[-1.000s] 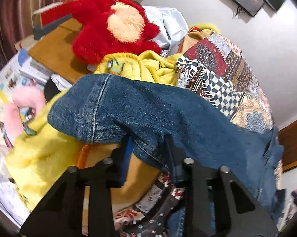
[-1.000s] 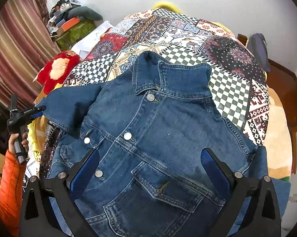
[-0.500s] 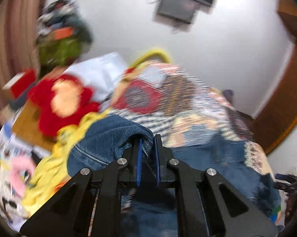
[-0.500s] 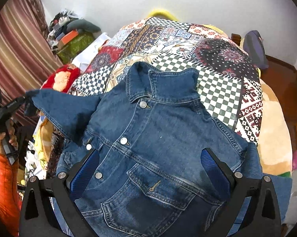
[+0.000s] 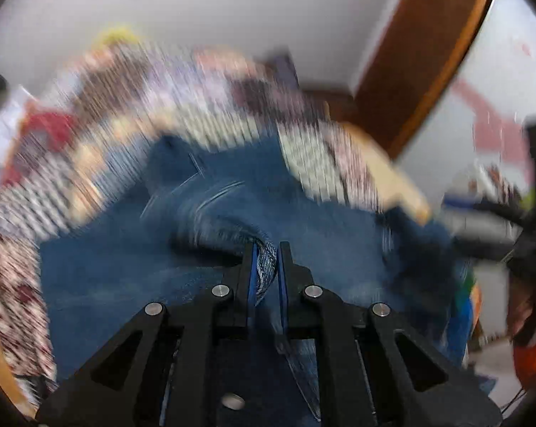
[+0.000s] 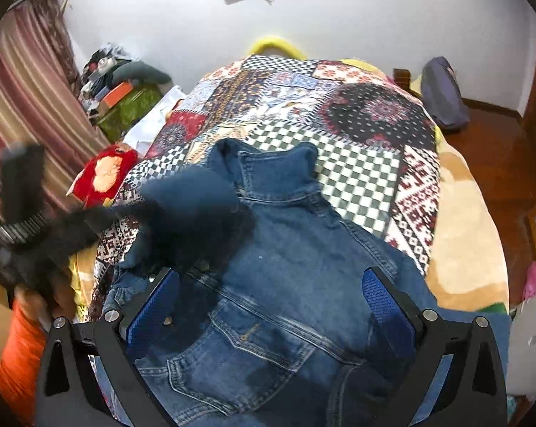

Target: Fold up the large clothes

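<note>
A blue denim jacket point(image 6: 296, 277) lies front up on a patchwork bedspread point(image 6: 339, 114), collar toward the far end. My left gripper point(image 5: 266, 267) is shut on the cuff of the jacket's left sleeve point(image 5: 264, 259); in the right wrist view it point(image 6: 54, 227) holds the lifted sleeve point(image 6: 193, 206) over the jacket's chest. That view is motion-blurred. My right gripper point(image 6: 271, 295) is open and empty, hovering above the jacket's lower front, fingers either side of the chest pocket point(image 6: 246, 341).
A red plush toy point(image 6: 105, 174) lies at the bed's left edge. Clutter and a green box point(image 6: 132, 106) stand by the striped curtain point(image 6: 25, 99). A purple bag point(image 6: 442, 92) sits at the far right on the wooden floor. A beige blanket point(image 6: 463, 231) hangs on the right side.
My left gripper has swung the sleeve from the bed's left edge inward, across over the jacket's chest. My right gripper has stayed open above the lower front.
</note>
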`<state>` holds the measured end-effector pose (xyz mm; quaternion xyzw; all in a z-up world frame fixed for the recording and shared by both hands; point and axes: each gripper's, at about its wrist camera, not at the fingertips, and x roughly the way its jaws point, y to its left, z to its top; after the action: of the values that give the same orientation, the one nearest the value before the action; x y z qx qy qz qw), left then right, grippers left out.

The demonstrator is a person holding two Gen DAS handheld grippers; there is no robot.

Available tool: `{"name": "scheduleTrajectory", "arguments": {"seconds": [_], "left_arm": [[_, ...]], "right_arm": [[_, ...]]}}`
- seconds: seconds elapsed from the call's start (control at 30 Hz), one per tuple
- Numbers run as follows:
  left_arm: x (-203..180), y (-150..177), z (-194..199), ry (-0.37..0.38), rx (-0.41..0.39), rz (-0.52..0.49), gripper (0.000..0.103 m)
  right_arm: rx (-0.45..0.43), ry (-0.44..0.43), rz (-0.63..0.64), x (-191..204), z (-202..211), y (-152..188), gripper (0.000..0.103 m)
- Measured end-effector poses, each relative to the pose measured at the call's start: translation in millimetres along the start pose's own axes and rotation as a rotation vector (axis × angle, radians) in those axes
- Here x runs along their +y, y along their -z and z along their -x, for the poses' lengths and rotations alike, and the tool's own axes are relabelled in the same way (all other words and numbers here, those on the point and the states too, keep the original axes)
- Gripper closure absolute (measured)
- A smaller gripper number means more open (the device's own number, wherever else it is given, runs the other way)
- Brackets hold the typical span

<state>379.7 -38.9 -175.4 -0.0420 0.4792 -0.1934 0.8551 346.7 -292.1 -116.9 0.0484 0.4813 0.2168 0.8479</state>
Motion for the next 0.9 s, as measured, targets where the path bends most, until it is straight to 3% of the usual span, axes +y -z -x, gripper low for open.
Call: {"name": "scheduleTrajectory", "arguments": {"seconds": [0.1, 0.23, 0.27, 0.37, 0.4, 0.47, 0.63, 0.8, 0.9], "left_arm": [[-5, 17, -34, 0.077, 0.152, 0.046, 0.093], [-13, 23, -18, 0.051, 0.139, 0.002, 0.092], [-13, 23, -9, 0.050, 0.121, -0.004, 0.084], [-1, 21, 26, 0.015, 0.024, 0.004, 0.036], [4, 21, 38, -0.009, -0.016, 0.007, 0.030], [21, 21, 63, -0.083, -0.086, 0.004, 0.028], [81, 33, 96, -0.265, -0.119, 0.065, 0.020], [146, 57, 99, -0.356, -0.077, 0.164, 0.016], [174, 74, 85, -0.395, -0.026, 0.196, 0.016]], "right_arm": [[0.034, 0.003, -0.027, -12, -7, 4, 0.001], [0.080, 0.004, -0.038, -14, -20, 6, 0.001], [0.090, -0.007, -0.040, -11, -24, 5, 0.001], [0.102, -0.038, -0.034, 2, -33, -1, 0.001], [0.103, -0.043, -0.025, 8, -36, -3, 0.001], [0.109, -0.048, -0.002, 21, -42, -7, 0.001], [0.150, -0.057, 0.067, 58, -71, -23, 0.001], [0.200, -0.016, 0.124, 86, -114, -34, 0.001], [0.211, 0.065, 0.182, 94, -144, -37, 0.001]]}}
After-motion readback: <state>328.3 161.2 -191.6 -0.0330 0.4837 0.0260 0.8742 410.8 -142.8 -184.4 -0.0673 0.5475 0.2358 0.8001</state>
